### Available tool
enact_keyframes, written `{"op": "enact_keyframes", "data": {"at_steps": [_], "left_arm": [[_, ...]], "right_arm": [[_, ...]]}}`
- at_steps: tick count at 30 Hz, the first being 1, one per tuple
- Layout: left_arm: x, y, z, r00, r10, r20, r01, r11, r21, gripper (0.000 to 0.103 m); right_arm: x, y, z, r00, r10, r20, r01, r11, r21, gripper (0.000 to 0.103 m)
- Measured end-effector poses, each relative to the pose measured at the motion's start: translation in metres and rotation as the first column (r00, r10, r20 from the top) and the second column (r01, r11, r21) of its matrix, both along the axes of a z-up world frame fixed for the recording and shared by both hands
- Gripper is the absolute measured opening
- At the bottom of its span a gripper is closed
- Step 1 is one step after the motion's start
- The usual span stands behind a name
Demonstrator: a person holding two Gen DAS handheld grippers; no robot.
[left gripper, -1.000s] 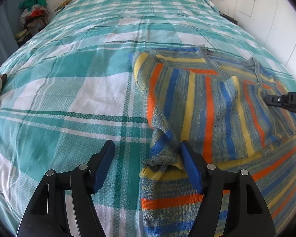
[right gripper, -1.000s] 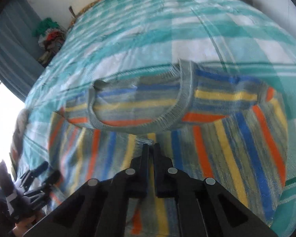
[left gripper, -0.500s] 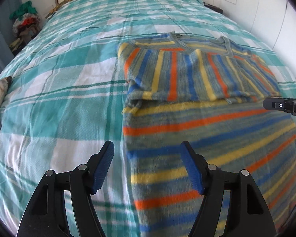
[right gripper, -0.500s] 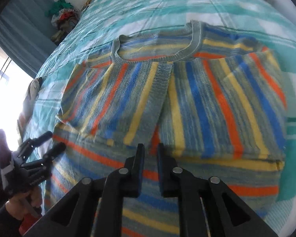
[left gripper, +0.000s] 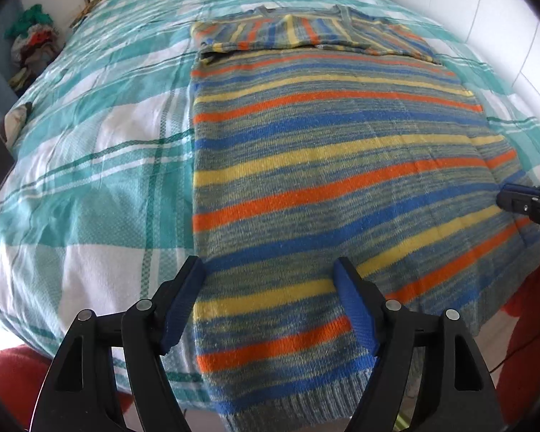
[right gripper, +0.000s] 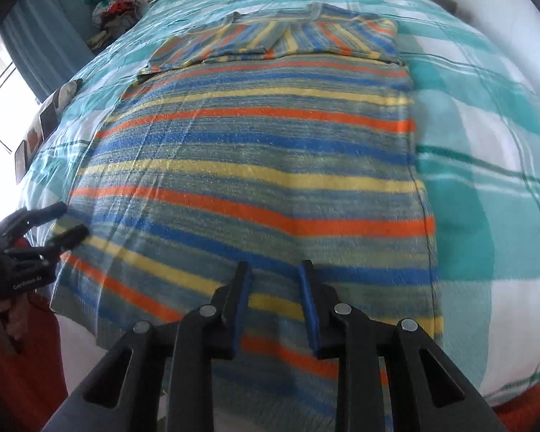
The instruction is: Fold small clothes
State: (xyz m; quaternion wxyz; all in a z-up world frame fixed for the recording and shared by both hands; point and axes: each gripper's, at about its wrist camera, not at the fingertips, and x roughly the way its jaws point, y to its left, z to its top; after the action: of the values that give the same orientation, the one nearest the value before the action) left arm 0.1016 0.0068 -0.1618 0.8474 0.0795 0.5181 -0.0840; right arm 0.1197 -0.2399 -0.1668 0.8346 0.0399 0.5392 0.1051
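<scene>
— Since the sweater (left gripper: 327, 165) is soft knit, where do I grab it?
— At the bottom hem, nearest you. It lies flat on the bed (left gripper: 100, 165), sleeves folded in far up.
— And the tongs?
— Left gripper (left gripper: 270, 284) gapes wide; right gripper (right gripper: 274, 280) is opening. Both hold nothing.

A striped sweater (left gripper: 324, 165) lay flat on a bed (left gripper: 100, 165) covered by a teal and white checked sheet, its sleeves folded across the chest at the far end. The left claw (left gripper: 270, 302) hung over the near hem with its jaws opening and nothing gripped between the blue pads (left gripper: 356, 316). The right claw (left gripper: 529, 205) showed at the right edge, just above the sweater's side, and a heap of clothes (left gripper: 32, 46) sat beyond the bed's far left corner.
</scene>
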Motion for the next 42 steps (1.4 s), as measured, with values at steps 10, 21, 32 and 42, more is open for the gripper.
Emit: {"op": "enact_keyframes", "data": {"at_steps": [10,21,32,42], "left_arm": [[-0.011,0.008,-0.005,1.0,-0.001,0.004,0.001,1.0,0.008,0.08],[-0.011,0.007,-0.006,1.0,0.004,0.001,-0.004,1.0,0.028,0.08],[-0.012,0.006,-0.008,1.0,0.004,0.007,-0.004,0.999,0.04,0.081],[-0.012,0.007,-0.01,1.0,0.0,0.01,0.0,0.999,0.037,0.082]], "right_arm": [[-0.015,0.004,-0.005,1.0,-0.018,0.001,0.018,0.998,-0.056,0.032],[-0.017,0.006,-0.005,1.0,-0.019,0.012,0.02,0.998,-0.066,0.032],[-0.019,0.007,-0.005,1.0,-0.012,0.02,0.013,0.997,-0.071,0.033],[-0.019,0.009,-0.005,1.0,-0.005,0.023,0.007,0.996,-0.093,0.033]]}}
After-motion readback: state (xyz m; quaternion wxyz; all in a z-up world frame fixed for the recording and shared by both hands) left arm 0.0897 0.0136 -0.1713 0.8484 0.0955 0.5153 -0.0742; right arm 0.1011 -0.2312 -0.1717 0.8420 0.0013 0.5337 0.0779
